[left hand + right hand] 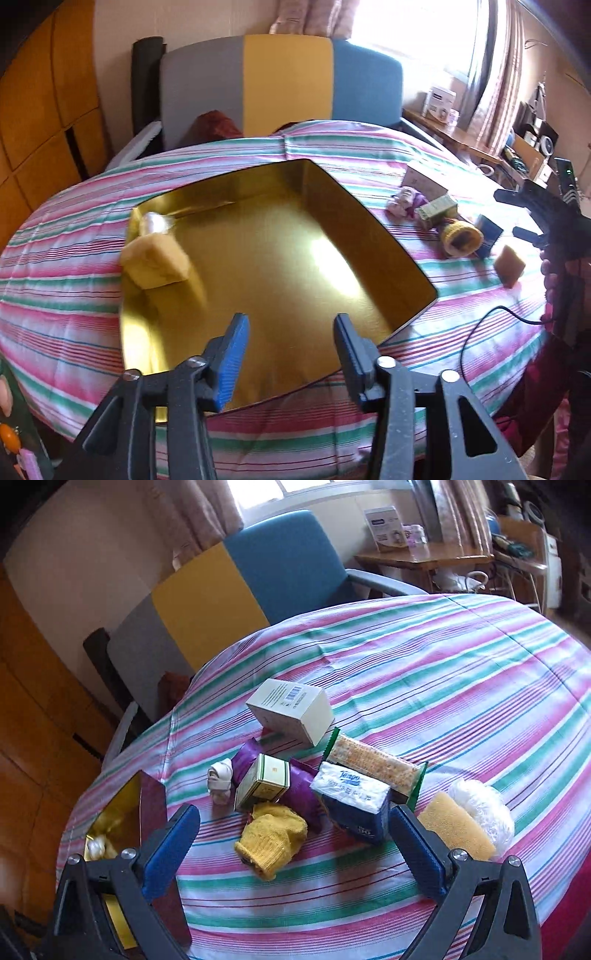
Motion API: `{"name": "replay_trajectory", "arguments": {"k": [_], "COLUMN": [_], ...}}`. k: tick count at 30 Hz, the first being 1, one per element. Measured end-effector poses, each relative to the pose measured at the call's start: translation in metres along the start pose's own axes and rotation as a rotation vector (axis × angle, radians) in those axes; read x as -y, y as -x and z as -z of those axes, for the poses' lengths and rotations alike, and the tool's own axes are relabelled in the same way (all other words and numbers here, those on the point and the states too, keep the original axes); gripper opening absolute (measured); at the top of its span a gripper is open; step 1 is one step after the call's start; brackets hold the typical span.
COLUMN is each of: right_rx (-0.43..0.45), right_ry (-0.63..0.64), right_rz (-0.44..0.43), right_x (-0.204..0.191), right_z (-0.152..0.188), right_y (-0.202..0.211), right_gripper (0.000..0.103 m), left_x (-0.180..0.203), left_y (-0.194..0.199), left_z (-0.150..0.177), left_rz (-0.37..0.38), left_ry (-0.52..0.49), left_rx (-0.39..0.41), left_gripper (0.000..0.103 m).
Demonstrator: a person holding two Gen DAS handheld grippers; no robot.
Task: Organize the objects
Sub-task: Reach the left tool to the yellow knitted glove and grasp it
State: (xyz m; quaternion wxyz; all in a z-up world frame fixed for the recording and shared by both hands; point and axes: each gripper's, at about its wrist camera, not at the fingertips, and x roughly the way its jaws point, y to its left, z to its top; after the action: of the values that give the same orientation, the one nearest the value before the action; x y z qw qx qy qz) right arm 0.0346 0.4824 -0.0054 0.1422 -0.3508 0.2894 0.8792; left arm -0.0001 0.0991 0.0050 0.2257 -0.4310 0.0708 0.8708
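Note:
A gold tin box (280, 206) lies open on the striped tablecloth; a yellow sponge (157, 262) and a clear wrapped item (153, 222) sit in its left corner. My left gripper (290, 345) is open and empty above the box's near edge. My right gripper (295, 849) is open and empty above a pile: yellow knitted sock (271, 836), Tempo tissue pack (354, 805), cracker pack (373, 762), small green box (264, 786), white box (291, 710), purple packet (303, 794), white cloth roll (221, 781), sponge (454, 829) and white plastic bundle (484, 812).
The box's corner (147, 805) shows at the left of the right wrist view. A grey, yellow and blue chair (280, 81) stands behind the table. A wooden side table (424, 557) with boxes is at the back right. A black cable (476, 332) lies on the cloth.

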Motion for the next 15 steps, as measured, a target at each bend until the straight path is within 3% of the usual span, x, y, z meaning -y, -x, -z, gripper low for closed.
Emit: {"name": "replay_trajectory", "arguments": {"k": [15], "right_rx": [0.076], "right_ry": [-0.248], "right_rz": [-0.006], "right_x": [0.048], "right_z": [-0.005], "right_y": [0.015], "right_gripper": [0.103], "left_x": [0.036], "left_y": [-0.012], "left_z": [-0.008], "left_rz": [0.138], "left_ry": [-0.058], "left_rx": [-0.036], "left_gripper": [0.055]}}
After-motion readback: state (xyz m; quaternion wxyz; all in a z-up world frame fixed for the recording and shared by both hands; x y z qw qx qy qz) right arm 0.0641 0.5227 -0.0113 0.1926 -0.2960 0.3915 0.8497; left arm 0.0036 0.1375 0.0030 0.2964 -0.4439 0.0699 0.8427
